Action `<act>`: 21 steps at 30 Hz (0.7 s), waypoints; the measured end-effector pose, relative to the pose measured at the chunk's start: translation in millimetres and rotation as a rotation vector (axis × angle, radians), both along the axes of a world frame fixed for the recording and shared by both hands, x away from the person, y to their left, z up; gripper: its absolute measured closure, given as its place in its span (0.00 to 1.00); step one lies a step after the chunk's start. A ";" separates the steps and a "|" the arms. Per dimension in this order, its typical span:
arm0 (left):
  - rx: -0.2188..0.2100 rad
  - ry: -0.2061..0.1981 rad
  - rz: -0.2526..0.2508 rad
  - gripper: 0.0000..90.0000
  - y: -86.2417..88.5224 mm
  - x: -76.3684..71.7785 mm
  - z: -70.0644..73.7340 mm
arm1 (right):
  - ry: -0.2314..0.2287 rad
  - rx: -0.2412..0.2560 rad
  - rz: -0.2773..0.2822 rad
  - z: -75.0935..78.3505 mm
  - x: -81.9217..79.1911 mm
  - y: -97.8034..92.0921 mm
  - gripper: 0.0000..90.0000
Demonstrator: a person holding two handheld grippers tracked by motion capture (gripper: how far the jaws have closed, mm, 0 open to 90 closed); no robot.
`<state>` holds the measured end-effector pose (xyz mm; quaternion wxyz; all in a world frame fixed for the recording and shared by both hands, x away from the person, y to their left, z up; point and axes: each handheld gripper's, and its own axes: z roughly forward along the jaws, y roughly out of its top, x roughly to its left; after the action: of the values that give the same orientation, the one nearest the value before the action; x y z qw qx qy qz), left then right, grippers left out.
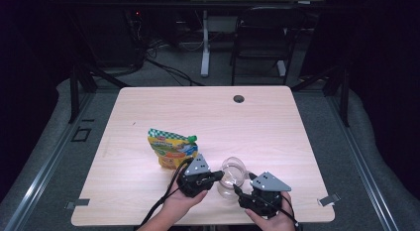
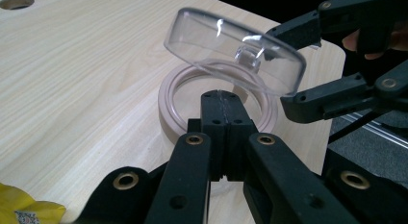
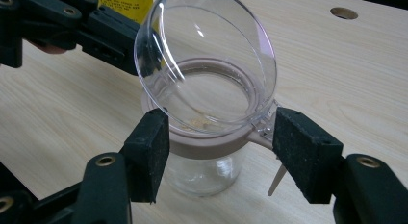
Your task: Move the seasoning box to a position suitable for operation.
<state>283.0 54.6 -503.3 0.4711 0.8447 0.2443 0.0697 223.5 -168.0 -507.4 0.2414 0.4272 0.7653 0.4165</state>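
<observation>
A clear glass jar (image 1: 229,187) with a pinkish rim ring (image 2: 172,96) stands near the table's front edge. Its clear hinged lid (image 3: 202,56) is tilted up off the rim. My left gripper (image 2: 223,101) is shut on the near side of the rim ring, reaching in from the jar's left in the high view (image 1: 218,176). My right gripper (image 3: 223,147) is open, with its pads (image 3: 149,149) on either side of the ring at the hinge side, apart from the glass. A yellow pouch (image 1: 172,147) with a green cap stands just behind the left gripper.
The light wooden table (image 1: 148,107) has a cable hole (image 1: 238,98) at the back centre. The jar sits close to the table's front edge. A dark chair (image 1: 262,37) and a desk leg stand on the floor beyond the table.
</observation>
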 end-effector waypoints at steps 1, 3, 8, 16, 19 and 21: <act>0.001 0.003 0.001 1.00 -0.2 0.2 -1.3 | 0.000 0.002 0.001 -0.1 0.1 -0.1 0.42; 0.011 0.005 0.004 1.00 -0.3 0.3 -3.1 | 0.001 0.003 0.000 0.0 0.2 -0.2 0.42; 0.006 0.003 0.006 1.00 -0.3 0.8 -4.7 | -0.001 -0.002 -0.002 1.0 -0.6 -1.2 0.43; 0.008 -0.005 0.004 1.00 -0.2 0.2 -5.2 | -0.019 0.016 -0.018 2.0 -2.1 -5.3 0.45; 0.008 -0.006 0.004 1.00 -0.3 0.1 -5.2 | -0.021 0.018 -0.022 1.0 -2.2 -6.8 0.46; 0.006 -0.004 0.004 1.00 -0.5 0.0 -5.3 | -0.016 0.025 -0.027 1.7 -2.6 -8.2 0.48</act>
<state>283.0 54.1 -508.6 0.4690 0.8455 0.2448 0.0729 220.9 -176.2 -505.7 0.2478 0.4372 0.7521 0.4263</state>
